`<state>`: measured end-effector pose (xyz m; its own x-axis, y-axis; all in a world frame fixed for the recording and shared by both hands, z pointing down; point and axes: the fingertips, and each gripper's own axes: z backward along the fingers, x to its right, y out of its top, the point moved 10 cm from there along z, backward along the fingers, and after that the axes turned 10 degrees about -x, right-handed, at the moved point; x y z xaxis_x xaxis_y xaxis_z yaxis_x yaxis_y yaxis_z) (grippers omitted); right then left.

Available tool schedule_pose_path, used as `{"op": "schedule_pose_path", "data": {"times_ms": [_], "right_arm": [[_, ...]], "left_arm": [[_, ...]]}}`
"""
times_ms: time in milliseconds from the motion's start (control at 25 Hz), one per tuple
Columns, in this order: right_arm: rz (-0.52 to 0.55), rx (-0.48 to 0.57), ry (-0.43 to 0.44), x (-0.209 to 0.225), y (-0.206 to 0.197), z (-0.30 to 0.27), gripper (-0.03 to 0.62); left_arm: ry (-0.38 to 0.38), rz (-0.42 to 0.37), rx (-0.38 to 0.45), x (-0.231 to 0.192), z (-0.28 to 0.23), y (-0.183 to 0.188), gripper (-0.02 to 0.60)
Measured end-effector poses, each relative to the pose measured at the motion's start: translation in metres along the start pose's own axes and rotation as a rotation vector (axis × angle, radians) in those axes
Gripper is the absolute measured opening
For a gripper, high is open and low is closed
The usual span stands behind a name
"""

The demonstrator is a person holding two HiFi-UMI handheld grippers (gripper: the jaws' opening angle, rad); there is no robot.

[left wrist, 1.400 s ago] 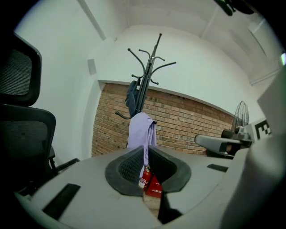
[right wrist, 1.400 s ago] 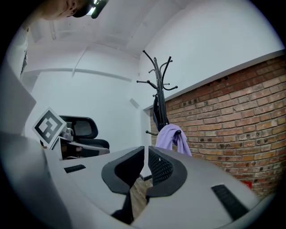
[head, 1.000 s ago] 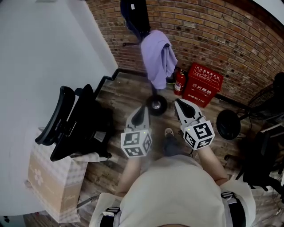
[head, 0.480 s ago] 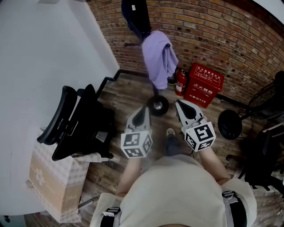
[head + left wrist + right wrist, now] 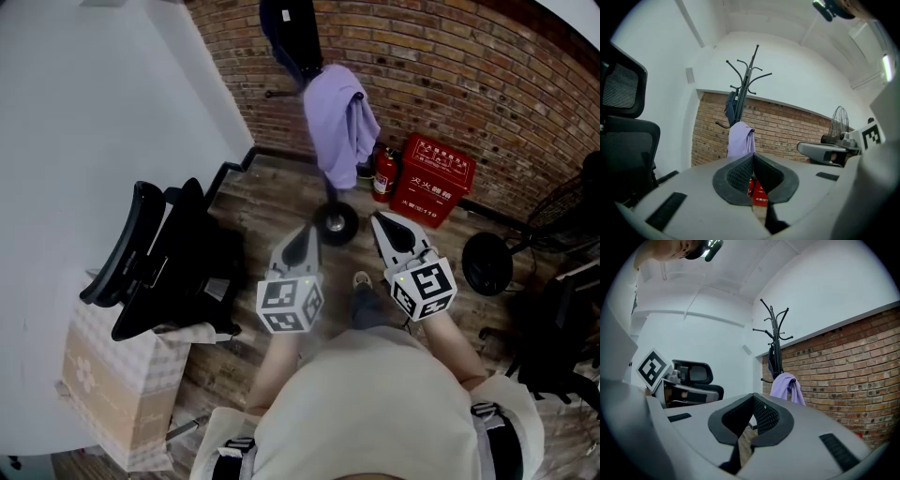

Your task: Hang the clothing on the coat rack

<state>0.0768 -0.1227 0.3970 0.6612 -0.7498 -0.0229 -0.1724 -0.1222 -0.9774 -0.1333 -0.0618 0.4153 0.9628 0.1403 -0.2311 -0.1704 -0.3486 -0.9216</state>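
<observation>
I have both grippers held level in front of the operator's torso, side by side and apart from each other. The left gripper (image 5: pixel 304 234) has its jaws fully together: in the left gripper view the pads meet at the tips and nothing stands between them. The right gripper (image 5: pixel 382 223) is in the same condition, with its jaws pressed together and nothing between them in the right gripper view. The clothing (image 5: pixel 342 127), a lilac garment, hangs on the coat rack (image 5: pixel 327 193), ahead of and above both sets of jaws and well apart from them. It is draped over a low hook, and its folds fall alongside the pole. A dark garment (image 5: pixel 289 33) hangs higher on the same rack, farther beyond the jaws. The rack's round base (image 5: pixel 335 223) stands on the wooden floor (image 5: pixel 258 202) just ahead of the jaw tips, between the two grippers as the head view shows them. A brick wall (image 5: pixel 469 84) runs behind the rack. Ahead and to the right of the right jaws, a fire extinguisher (image 5: pixel 381 175) stands beside a red box (image 5: pixel 435 178) at the foot of that wall. A black chair (image 5: pixel 159 258) stands to the left of the left jaws, near the white wall.
</observation>
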Motion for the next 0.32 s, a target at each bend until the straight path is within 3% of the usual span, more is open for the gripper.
{"op": "schedule_pose_path", "data": {"times_ms": [320], "right_arm": [[0.003, 0.002, 0.01, -0.0038, -0.0009, -0.0023, -0.002]], "left_arm": [[-0.025, -0.008, -0.011, 0.0002, 0.003, 0.0005, 0.006]]}}
